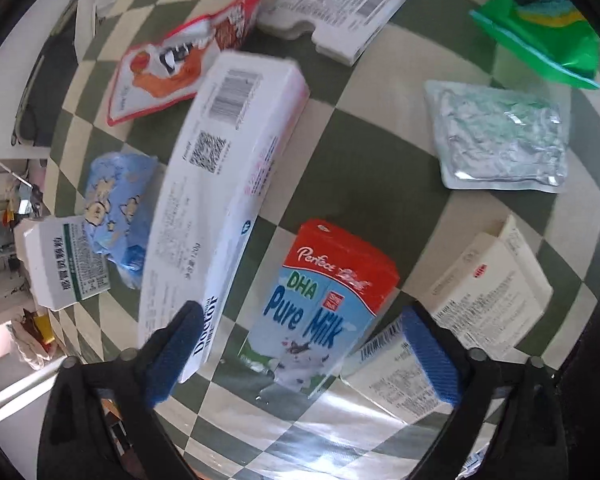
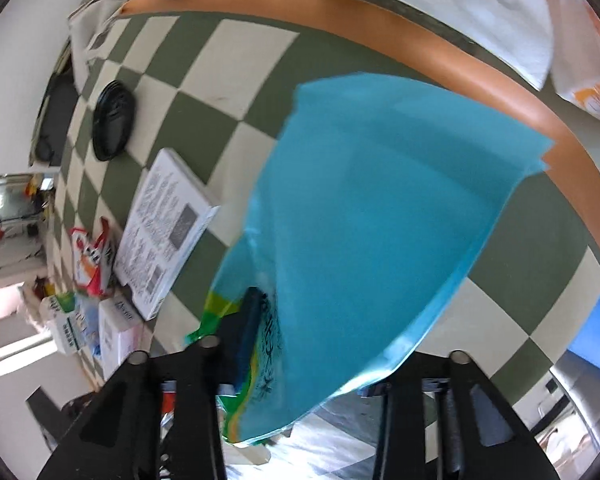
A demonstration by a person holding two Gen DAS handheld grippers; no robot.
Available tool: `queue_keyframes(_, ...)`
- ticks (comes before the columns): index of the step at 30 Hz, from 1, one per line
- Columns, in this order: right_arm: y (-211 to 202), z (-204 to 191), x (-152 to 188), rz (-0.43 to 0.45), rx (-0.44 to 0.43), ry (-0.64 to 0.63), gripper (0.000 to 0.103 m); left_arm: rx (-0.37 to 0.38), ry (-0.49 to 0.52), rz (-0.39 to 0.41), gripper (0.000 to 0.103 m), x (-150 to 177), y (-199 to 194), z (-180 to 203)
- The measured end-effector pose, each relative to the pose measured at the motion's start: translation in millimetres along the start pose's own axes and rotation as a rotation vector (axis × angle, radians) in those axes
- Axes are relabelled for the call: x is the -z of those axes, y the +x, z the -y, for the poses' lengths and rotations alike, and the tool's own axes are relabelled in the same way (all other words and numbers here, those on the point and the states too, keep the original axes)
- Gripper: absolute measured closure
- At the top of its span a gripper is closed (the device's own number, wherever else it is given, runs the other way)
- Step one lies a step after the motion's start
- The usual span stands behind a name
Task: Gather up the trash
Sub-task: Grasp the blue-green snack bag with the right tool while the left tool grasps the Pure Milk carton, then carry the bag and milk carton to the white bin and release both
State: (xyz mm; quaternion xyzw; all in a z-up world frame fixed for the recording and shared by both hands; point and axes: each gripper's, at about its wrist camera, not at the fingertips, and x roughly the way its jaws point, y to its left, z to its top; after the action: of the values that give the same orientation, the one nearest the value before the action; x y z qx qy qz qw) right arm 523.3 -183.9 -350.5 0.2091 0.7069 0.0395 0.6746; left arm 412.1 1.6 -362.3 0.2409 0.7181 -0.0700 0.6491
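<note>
Green-and-cream checked cloth [image 1: 364,168] covers the table, littered with packaging. From your left wrist, the left gripper [image 1: 300,354] points steeply down with its blue pads spread wide, clamped on nothing. A milk carton [image 1: 320,304] lies directly between and just ahead of the fingers, its long axis running from near to far with a slight lean to the right. A long white box [image 1: 224,196] slants past the left pad [image 1: 174,354], touching or overlapping it in this view; whether they truly touch you cannot tell. A flat white box [image 1: 392,376] sits by the right pad.

From your right wrist, the right gripper [image 2: 312,340] is closed on a blue plastic bag [image 2: 380,220], pinching it near its green-printed lower corner; only one finger shows, the bag hiding the other. The bag fans up and away, lifted off the cloth. Far left lie more boxes and a red wrapper [image 2: 90,260].

Your left hand looks nearer the carton; closing across its short width seems the likely next move.
</note>
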Motion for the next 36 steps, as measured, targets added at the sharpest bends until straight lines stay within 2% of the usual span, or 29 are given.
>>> queue_keyframes(1,3,-2,0,-0.005,-0.012,-0.004,0.075,0.004,-0.006,-0.006,0.022,-1,2,-1)
queue_keyframes(4,9,-11,0,-0.021,-0.035,-0.018,0.081,0.042,-0.043,-0.017,0.038,0,12,-6)
queue_keyframes(5,8,-11,-1,-0.026,-0.037,-0.026,0.082,0.058,-0.069,-0.01,0.039,-1,11,-7)
queue_keyframes(12,-12,2,3,-0.036,-0.051,-0.073,0.088,0.027,-0.182,0.049,0.045,-2,-8,-13)
queue_keyframes(13,-13,-1,5,-0.032,-0.051,-0.084,0.089,0.026,-0.199,0.054,0.045,9,-15,-20)
queue_keyframes(20,-26,-10,21,-0.008,-0.073,-0.165,0.093,0.024,-0.435,0.122,0.045,31,-63,-24)
queue_keyframes(24,-41,-17,36,0.017,-0.096,-0.213,0.093,0.04,-0.611,0.179,0.045,72,-86,-27)
queue_keyframes(28,-62,-24,66,0.049,-0.137,-0.259,0.094,0.055,-0.731,0.25,0.046,111,-99,-41)
queue_keyframes(32,-88,-27,113,0.099,-0.179,-0.321,0.094,0.068,-0.813,0.345,0.046,161,-124,-29)
queue_keyframes(33,-95,-25,130,0.112,-0.191,-0.339,0.094,0.074,-0.827,0.377,0.046,182,-132,-19)
queue_keyframes(36,-111,-16,178,0.148,-0.211,-0.376,0.094,0.101,-0.849,0.426,0.046,221,-134,-5)
